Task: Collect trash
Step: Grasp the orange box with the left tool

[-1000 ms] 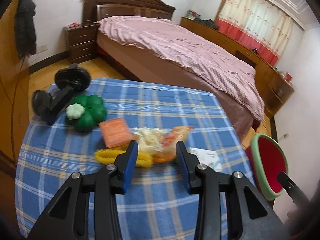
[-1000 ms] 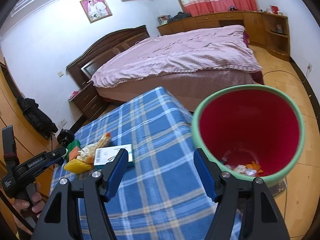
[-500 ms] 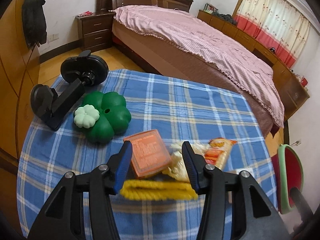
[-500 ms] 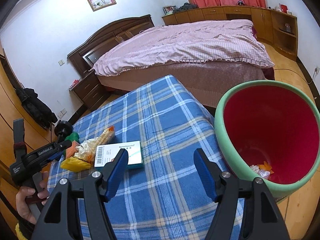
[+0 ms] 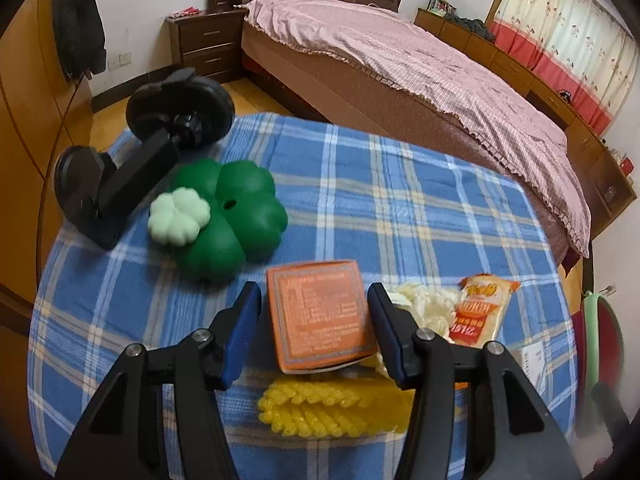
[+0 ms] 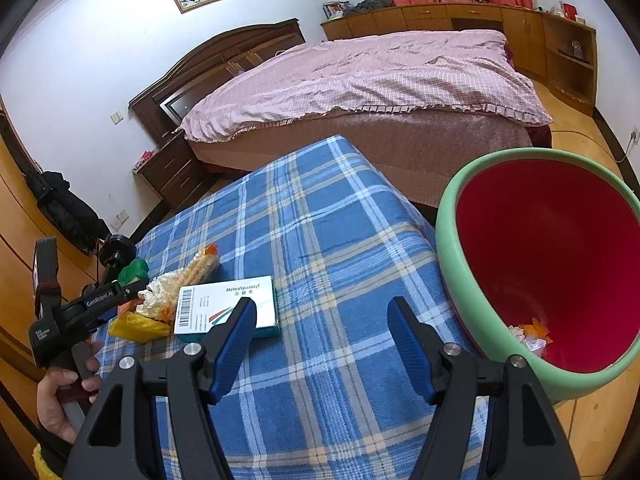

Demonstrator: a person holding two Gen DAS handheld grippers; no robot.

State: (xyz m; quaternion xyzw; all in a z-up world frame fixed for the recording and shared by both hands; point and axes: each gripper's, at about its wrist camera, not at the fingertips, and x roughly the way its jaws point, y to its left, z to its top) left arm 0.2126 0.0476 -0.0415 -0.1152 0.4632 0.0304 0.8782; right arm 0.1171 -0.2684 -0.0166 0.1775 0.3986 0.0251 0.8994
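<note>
Progress so far looks early: bin [image 6: 452,240] beside the tabletop [image 6: 320,220] has a few scraps at the bottom. Left tool [image 5: 314,322] is spread wide around the orange box [image 5: 320,314], not clamped yet. Yellow wrapper [image 5: 332,408], snack bag [image 5: 480,312] and white box [image 6: 228,304] remain. Right tool [image 6: 322,340] hangs open, empty.
</note>
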